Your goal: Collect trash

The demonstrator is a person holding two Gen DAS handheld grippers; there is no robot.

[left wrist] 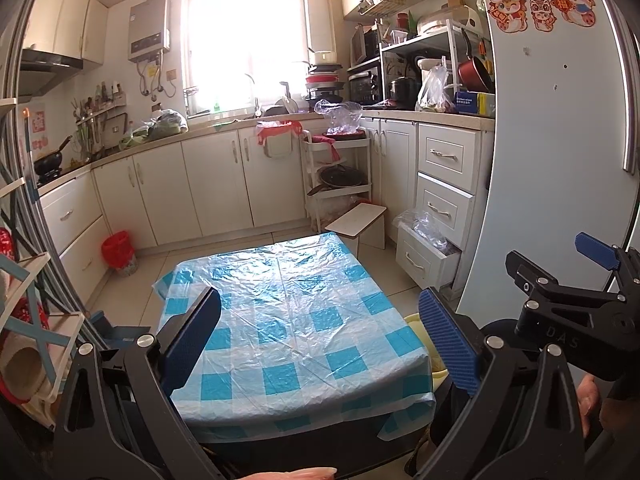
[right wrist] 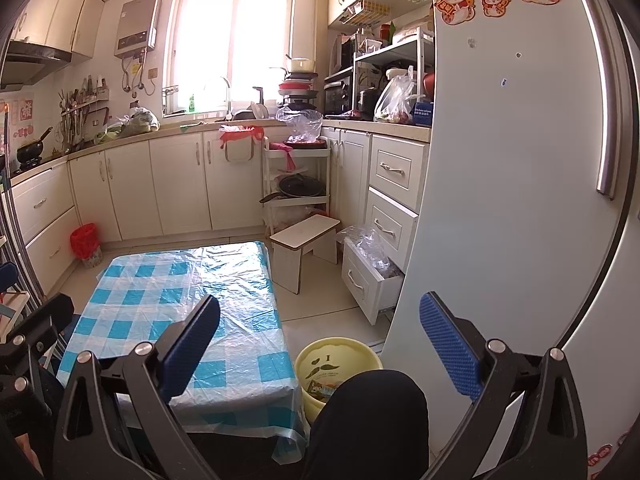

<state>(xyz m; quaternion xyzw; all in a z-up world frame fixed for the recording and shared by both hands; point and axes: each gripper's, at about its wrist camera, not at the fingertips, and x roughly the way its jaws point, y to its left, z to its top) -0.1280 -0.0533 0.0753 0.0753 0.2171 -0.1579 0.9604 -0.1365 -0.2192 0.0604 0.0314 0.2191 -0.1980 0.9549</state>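
A low table [left wrist: 296,320] covered with a blue-and-white checked plastic sheet stands in front of me; it also shows in the right wrist view [right wrist: 180,312]. A yellow trash bucket [right wrist: 340,364] with some wrappers inside stands on the floor right of the table, beside the person's knee; only its rim [left wrist: 418,322] shows in the left wrist view. My left gripper [left wrist: 320,344] is open and empty above the table's near half. My right gripper [right wrist: 324,348] is open and empty above the table's right edge and the bucket; it also shows in the left wrist view [left wrist: 568,280].
A small white stool [right wrist: 306,240] stands beyond the table. An open drawer [right wrist: 370,276] with plastic bags juts out by the fridge [right wrist: 520,200] on the right. A red-lined bin [right wrist: 86,244] stands at the left cabinets. A white trolley [right wrist: 296,184] stands at the back.
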